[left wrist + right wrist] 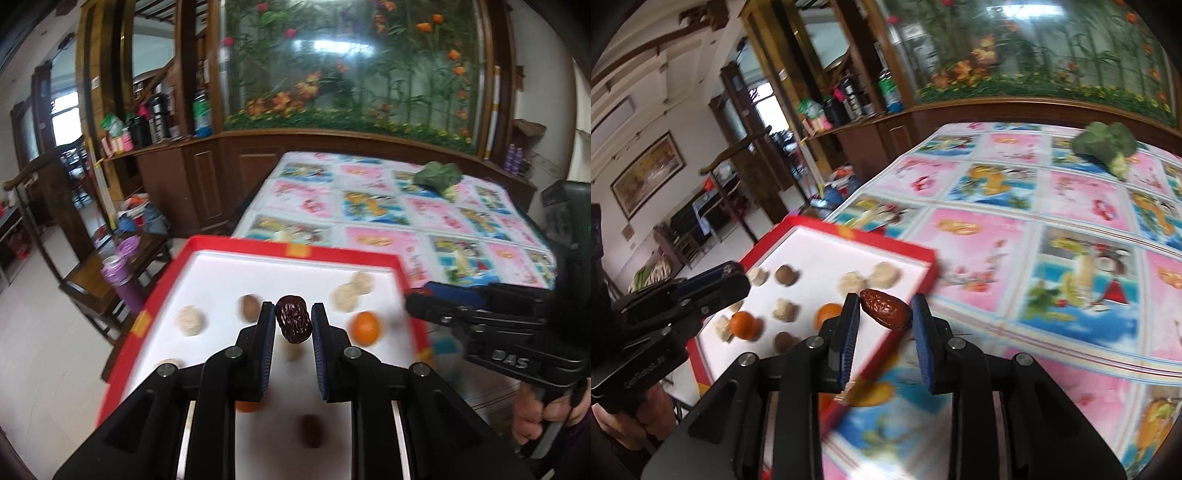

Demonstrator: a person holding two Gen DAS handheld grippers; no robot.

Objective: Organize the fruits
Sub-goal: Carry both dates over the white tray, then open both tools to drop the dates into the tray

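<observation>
Each gripper carries a dried red date. The left gripper (293, 323) clamps one date (293, 319) upright between its pads, above the white floor of the red-rimmed tray (291, 251). The right gripper (885, 319) pinches a second date (885, 313) lengthwise over the tray's right edge (905, 291), its far tip only just at the right pad.

Inside the tray lie pale lumpy pieces, brown nuts and an orange (365, 328) at about three o'clock of the left date. A broccoli head (1106, 146) sits at one o'clock on the patterned tablecloth (1015, 229), well apart.

The likely risk is the right date slipping or pivoting out, since it seems held by its ends; both scenes are smeared, so a hasty drop could land off the tray.

The right gripper's body reads "DAS"; the left's lettering is too blurred to read.
</observation>
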